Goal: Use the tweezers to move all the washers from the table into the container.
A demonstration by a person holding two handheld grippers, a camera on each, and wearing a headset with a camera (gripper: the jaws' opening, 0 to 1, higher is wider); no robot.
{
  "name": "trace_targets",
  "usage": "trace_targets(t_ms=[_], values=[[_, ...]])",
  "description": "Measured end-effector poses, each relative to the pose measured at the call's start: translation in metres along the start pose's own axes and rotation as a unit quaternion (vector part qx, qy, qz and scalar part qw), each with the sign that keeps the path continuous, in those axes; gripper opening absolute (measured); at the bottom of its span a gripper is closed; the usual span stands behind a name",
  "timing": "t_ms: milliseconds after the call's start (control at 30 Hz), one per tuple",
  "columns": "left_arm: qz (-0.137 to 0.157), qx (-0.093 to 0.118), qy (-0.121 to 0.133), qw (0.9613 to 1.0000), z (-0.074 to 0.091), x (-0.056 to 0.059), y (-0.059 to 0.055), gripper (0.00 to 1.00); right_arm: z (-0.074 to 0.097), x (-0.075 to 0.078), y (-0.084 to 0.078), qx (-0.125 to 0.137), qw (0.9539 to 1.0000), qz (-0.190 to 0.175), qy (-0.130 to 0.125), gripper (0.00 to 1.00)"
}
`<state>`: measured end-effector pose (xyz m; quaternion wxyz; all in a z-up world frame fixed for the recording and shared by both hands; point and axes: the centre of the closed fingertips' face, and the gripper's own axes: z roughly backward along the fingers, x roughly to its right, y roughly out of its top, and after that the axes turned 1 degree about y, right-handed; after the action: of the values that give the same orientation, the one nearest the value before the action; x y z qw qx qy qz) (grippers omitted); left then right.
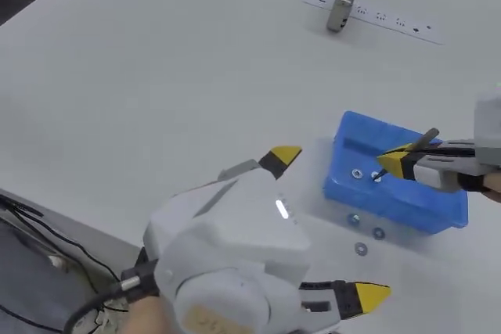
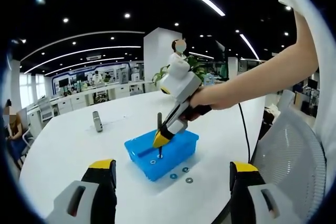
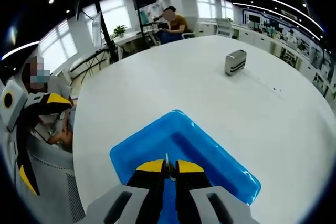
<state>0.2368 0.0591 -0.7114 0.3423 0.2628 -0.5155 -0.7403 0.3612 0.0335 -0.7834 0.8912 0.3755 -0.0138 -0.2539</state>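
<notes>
A blue container (image 1: 407,201) sits on the white table (image 1: 172,76) with two washers (image 1: 357,173) inside it. Three more washers (image 1: 361,249) lie on the table just in front of it. My right gripper (image 1: 398,163) hangs over the container, shut on dark tweezers (image 1: 428,141) whose tips point down inside it beside a washer (image 1: 376,177). My left gripper (image 1: 326,224) is open and holds nothing, near the front of the container. In the left gripper view, the container (image 2: 181,141), the loose washers (image 2: 185,170) and the tweezers (image 2: 159,121) lie ahead. The right gripper (image 3: 167,167) looks down into the container (image 3: 210,153).
A grey metal block (image 1: 343,1) lies on a white power strip (image 1: 391,21) at the far side. The table's edge runs along the lower left, with cables (image 1: 31,224) below it. A white fan (image 2: 294,156) stands to the right. People sit at desks in the background.
</notes>
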Motion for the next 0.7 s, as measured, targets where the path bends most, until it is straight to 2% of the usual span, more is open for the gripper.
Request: trace_targets(t_ms=[367,433,500,633,700], values=[[0.002,-0.002,-0.001,1.0,0.0,0.0,-0.001,0.92,0.002,0.002,-0.003,0.0,0.9999,0.013,-0.012,0.04],[0.003,-0.001,0.0,1.0,0.0,0.0,0.0,0.92,0.007,0.002,-0.003,0.011,0.9998,-0.006,-0.017,0.04],[0.003,-0.001,0.001,1.0,0.0,-0.001,-0.001,0.92,0.011,-0.001,0.0,0.024,0.9995,-0.015,-0.013,0.04],[0.005,-0.001,0.001,1.0,0.0,-0.001,-0.001,0.92,0.02,-0.003,0.001,0.028,0.9993,-0.017,-0.016,0.04],[0.005,0.002,-0.001,1.0,0.001,0.0,0.001,0.92,0.028,-0.009,0.005,0.041,0.9989,-0.023,-0.009,0.03]])
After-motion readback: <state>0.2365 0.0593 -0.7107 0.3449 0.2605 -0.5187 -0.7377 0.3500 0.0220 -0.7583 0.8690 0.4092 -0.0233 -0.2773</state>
